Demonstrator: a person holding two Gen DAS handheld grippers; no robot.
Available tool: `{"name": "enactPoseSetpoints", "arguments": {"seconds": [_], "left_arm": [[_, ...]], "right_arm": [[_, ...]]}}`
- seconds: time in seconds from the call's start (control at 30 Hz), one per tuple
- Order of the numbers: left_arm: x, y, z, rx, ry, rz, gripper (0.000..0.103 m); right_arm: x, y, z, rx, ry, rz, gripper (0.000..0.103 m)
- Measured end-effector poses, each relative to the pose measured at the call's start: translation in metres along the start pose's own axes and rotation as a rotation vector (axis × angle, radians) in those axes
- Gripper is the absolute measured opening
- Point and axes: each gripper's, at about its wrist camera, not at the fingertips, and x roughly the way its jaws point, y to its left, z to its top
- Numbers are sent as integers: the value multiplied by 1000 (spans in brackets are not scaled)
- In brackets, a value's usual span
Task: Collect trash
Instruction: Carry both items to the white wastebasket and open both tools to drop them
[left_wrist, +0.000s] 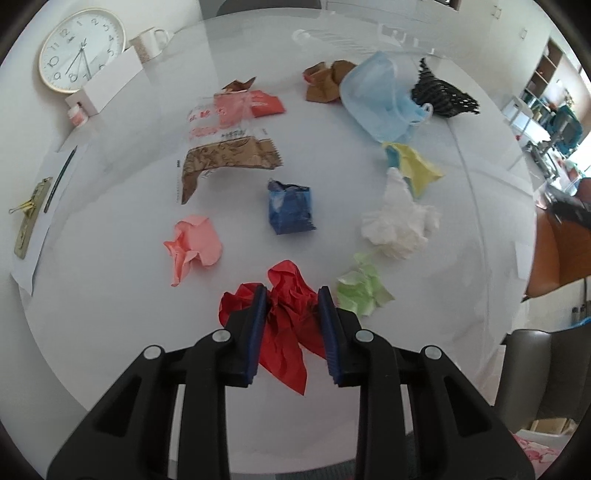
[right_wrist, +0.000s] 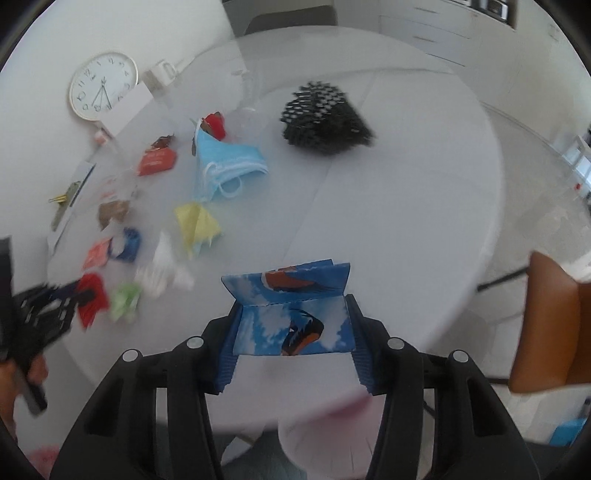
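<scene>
My left gripper (left_wrist: 291, 299) has its jaws on either side of a crumpled red paper (left_wrist: 288, 317) on the white round table (left_wrist: 110, 295); the pads touch its sides. Other trash lies beyond: pink paper (left_wrist: 194, 245), blue wrapper (left_wrist: 291, 208), green paper (left_wrist: 360, 290), white tissue (left_wrist: 400, 221), yellow paper (left_wrist: 415, 166), a blue face mask (left_wrist: 380, 98). My right gripper (right_wrist: 291, 299) is shut on a folded blue patterned paper (right_wrist: 291, 314), held over the table's near edge. The left gripper (right_wrist: 48, 306) shows blurred at the left of the right wrist view.
A wall clock (left_wrist: 81, 48), a white box (left_wrist: 107, 83), a mug (left_wrist: 149, 42) and a pen with clips (left_wrist: 55, 181) lie at the table's left. A black mesh item (right_wrist: 325, 122) lies at the far side. Brown chair (right_wrist: 546, 325) at right. A pale pink bin (right_wrist: 325, 439) stands below the table edge.
</scene>
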Motion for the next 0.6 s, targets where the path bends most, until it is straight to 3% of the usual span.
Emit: {"name": "enactPoseSetpoints", "arguments": {"seconds": [0.13, 0.23, 0.4, 0.53, 0.57, 0.6], "left_arm": [[-24, -12, 5, 77, -40, -41, 28], [-46, -24, 10, 132, -57, -112, 28], [-80, -56, 9, 241, -86, -185, 28], [-96, -91, 2, 293, -93, -254, 28], [-100, -101, -1, 310, -99, -258, 28], [-103, -113, -4, 328, -106, -260, 28]], "right_arm": [[-21, -6, -52, 76, 35, -58, 52], [-11, -17, -90, 159, 77, -76, 52], [13, -29, -126, 220, 119, -116, 52], [23, -35, -136, 218, 129, -113, 53], [25, -35, -135, 209, 134, -109, 58], [27, -36, -134, 197, 138, -103, 69]]}}
